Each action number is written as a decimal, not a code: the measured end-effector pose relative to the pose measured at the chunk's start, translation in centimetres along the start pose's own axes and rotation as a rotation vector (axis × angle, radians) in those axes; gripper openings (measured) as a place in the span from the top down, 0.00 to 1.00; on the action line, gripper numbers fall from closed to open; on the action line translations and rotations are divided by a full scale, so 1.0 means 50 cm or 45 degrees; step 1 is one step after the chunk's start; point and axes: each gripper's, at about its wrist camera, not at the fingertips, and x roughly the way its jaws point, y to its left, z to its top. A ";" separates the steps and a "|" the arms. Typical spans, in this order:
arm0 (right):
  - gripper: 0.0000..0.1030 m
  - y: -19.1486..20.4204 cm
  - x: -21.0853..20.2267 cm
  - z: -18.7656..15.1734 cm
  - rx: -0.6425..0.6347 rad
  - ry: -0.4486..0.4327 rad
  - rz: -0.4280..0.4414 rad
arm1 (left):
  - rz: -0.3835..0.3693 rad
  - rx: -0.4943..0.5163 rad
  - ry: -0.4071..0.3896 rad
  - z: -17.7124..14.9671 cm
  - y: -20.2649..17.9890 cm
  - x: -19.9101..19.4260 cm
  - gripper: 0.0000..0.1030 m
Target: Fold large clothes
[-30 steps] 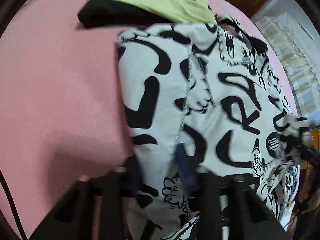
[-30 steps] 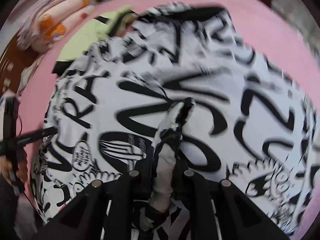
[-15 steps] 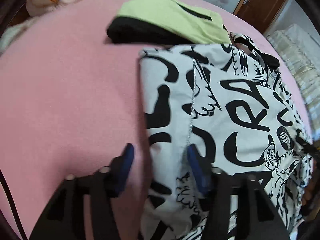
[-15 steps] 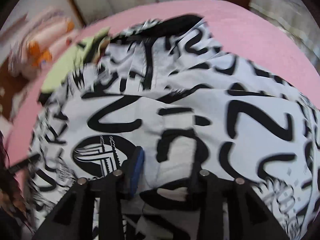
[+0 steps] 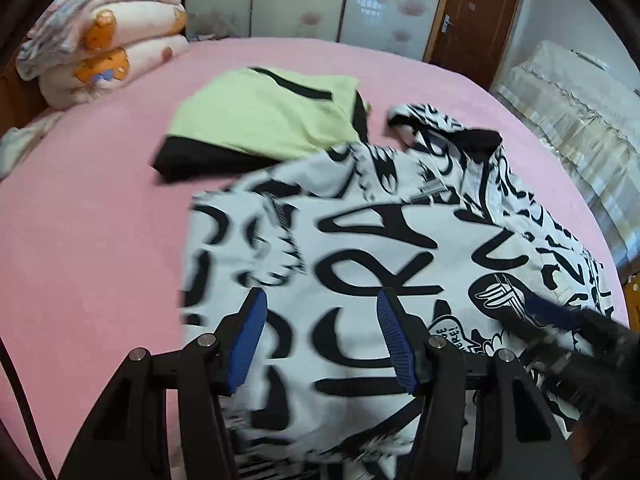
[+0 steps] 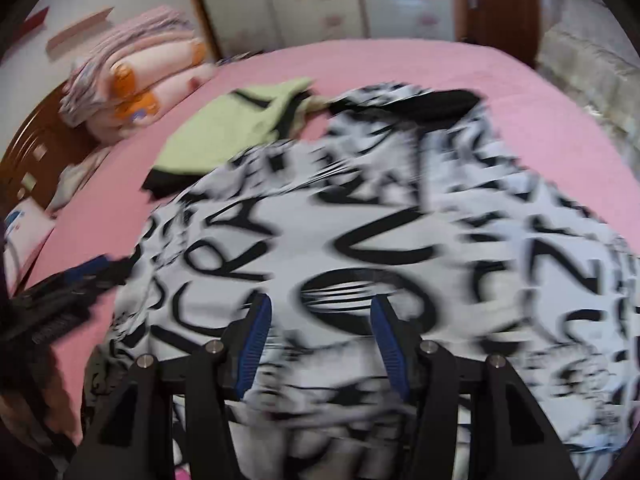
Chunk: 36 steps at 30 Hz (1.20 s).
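Note:
A large white garment with bold black lettering (image 5: 384, 248) lies spread on the pink bed (image 5: 88, 216), partly folded, its black collar at the far end. It fills the right wrist view (image 6: 360, 248), blurred. My left gripper (image 5: 320, 336) is open and empty, raised above the garment's near left part. My right gripper (image 6: 320, 336) is open and empty above the garment's near middle. The right gripper also shows in the left wrist view (image 5: 560, 332) at the right. The left gripper shows in the right wrist view (image 6: 72, 284) at the left.
A folded light-green and black garment (image 5: 264, 120) lies on the bed just beyond the white one, touching its far left edge. Rolled quilts (image 5: 104, 52) are stacked at the far left. A wooden door (image 5: 472, 16) and a covered piece of furniture (image 5: 568, 100) stand beyond the bed.
Both grippers, shut on folds of the white garment a second ago, have opened and let go. Both have lifted and pulled back, so more of the bed and room shows.

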 end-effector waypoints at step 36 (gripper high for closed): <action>0.52 -0.208 -0.067 -0.067 0.236 0.041 -0.355 | 0.038 0.023 0.159 -0.066 0.023 -0.003 0.34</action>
